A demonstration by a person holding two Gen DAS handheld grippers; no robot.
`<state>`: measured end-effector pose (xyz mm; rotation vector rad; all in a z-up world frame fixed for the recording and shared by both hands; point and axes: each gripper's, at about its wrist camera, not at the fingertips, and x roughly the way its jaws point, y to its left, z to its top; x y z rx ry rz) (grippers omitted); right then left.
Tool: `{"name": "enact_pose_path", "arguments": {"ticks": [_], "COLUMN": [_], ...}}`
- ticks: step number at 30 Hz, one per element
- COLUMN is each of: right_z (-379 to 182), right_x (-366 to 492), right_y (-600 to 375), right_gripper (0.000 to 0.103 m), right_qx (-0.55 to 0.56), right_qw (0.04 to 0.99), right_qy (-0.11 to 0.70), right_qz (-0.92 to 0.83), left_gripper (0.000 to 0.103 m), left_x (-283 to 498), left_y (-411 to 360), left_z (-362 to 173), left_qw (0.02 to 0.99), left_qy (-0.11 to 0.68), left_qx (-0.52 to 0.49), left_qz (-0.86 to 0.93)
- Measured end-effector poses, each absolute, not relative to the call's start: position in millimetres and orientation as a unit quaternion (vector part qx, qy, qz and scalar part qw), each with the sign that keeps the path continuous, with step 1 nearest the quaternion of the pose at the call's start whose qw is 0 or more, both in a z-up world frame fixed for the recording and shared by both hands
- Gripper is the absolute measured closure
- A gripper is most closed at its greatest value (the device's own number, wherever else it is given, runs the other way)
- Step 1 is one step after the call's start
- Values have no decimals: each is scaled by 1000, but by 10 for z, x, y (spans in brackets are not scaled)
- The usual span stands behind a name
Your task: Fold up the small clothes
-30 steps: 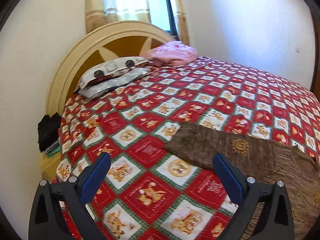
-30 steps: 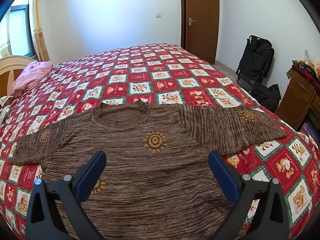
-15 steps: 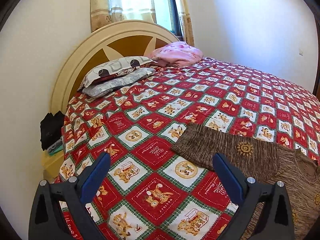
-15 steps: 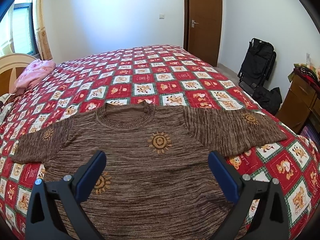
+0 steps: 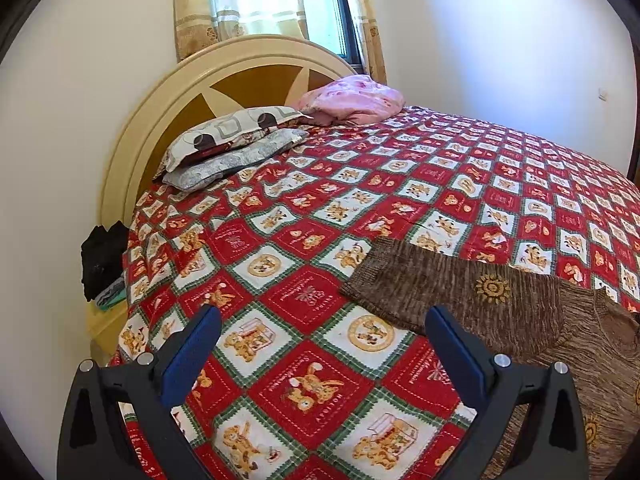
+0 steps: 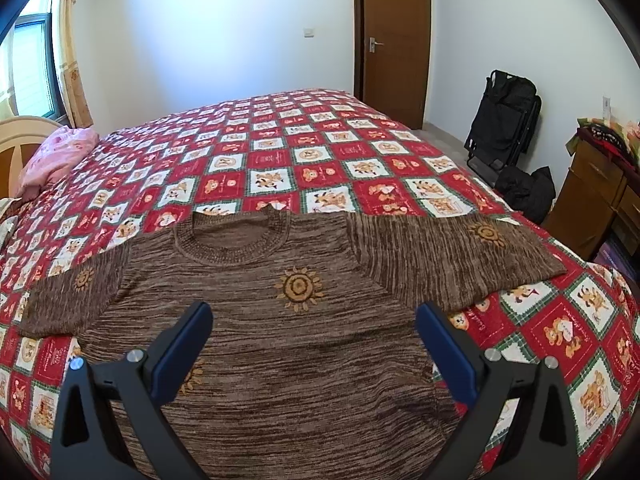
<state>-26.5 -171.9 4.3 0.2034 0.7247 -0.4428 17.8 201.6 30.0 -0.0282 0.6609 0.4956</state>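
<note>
Backing off slightly, both my grippers are showing more of the bed (image 6: 280, 148).
My left gripper (image 5: 320, 354) and right gripper (image 6: 314, 344) are hanging wide apart, empty, over the brown sweater (image 6: 288, 320) lying flat near the bed's near edge, seemingly untouched.

A home bedroom: a quilted bed (image 6: 304, 152) with pillows (image 5: 236, 140), curtained window (image 5: 320, 8) upper left, wooden door (image 6: 396, 40).

The brown short-sleeved knit sweater (image 6: 280, 320) is coarse, ribbed wool-like cloth, matt, with stitched orange suns. Under it, the red-and-white quilted cotton bedspread (image 6: 280, 152) looks soft and stitched. At the bed's head edge, the cream arched wooden headboard (image 5: 160, 120) is smooth, faintly glossy. The blue gripper pads (image 5: 188, 356) look like matt plastic.
</note>
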Motion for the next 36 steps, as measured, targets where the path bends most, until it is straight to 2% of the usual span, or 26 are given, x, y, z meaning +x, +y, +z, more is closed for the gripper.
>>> {"name": "enact_pose_path", "arguments": {"ticks": [14, 16, 18, 21, 22, 27, 36], "right_z": [335, 351, 363, 347, 326, 88, -459], "right_x": [-992, -1227, -1507, -1794, -1841, -1712, -1107], "right_y": [-2976, -3275, -3626, -4059, -4156, -4589, -4985], "right_gripper": [1, 5, 16, 20, 21, 38, 47], "right_qx": [109, 137, 174, 229, 249, 367, 426], "right_qw": [868, 858, 842, 818, 813, 800, 756], "right_qy": [303, 291, 280, 276, 275, 295, 373], "right_qz": [-378, -401, -428, -450, -449, -373, -328], "left_gripper": [1, 1, 1, 1, 1, 1, 1], "left_x": [335, 337, 343, 342, 343, 336, 370], "left_y": [1019, 856, 749, 607, 581, 471, 565], "left_z": [217, 216, 211, 195, 189, 120, 98], "left_qw": [938, 941, 941, 940, 939, 930, 933], "left_qy": [343, 336, 336, 339, 341, 363, 359], "left_qx": [13, 27, 33, 34, 33, 24, 29], "left_qz": [43, 24, 6, -17, -20, -46, -21]}}
